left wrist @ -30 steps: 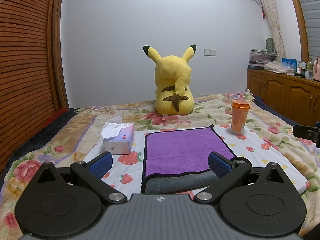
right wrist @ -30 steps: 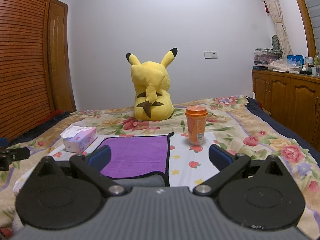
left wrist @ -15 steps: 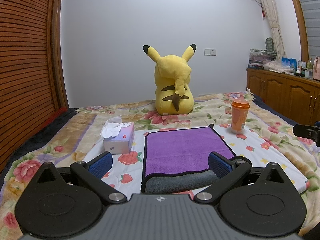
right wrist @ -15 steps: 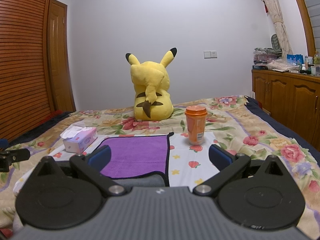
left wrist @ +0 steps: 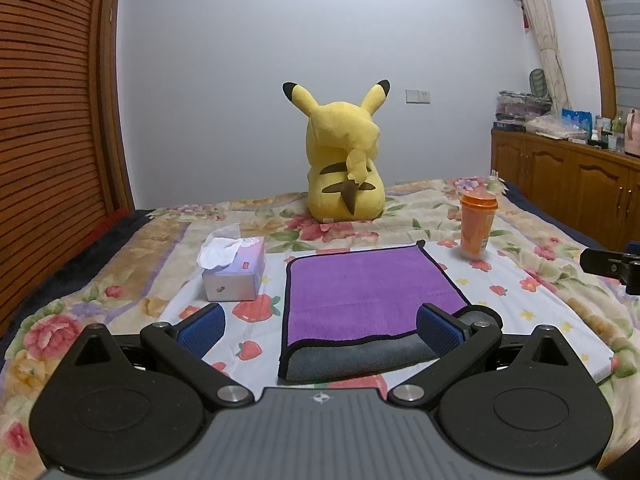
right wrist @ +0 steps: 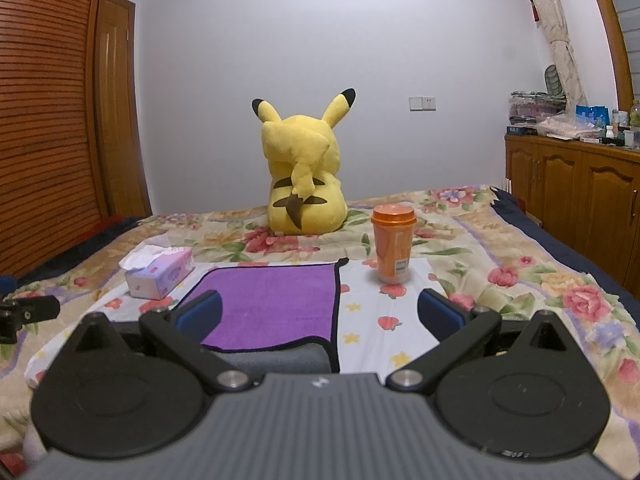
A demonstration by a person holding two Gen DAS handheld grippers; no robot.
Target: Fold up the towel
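While flat, towel [left wrist: 372, 292] ungrasped.

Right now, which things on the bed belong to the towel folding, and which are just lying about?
Job:
purple towel, grey underside showing at the near edge
left gripper, jaws open
right gripper, jaws open

Lying about:
tissue box
orange cup
yellow plush toy
floral bedspread

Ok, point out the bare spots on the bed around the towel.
Bare sheet lies between the towel and the orange cup, and in the strip between the towel and the tissue box. The far side is tighter, with the Pikachu plush behind the towel.
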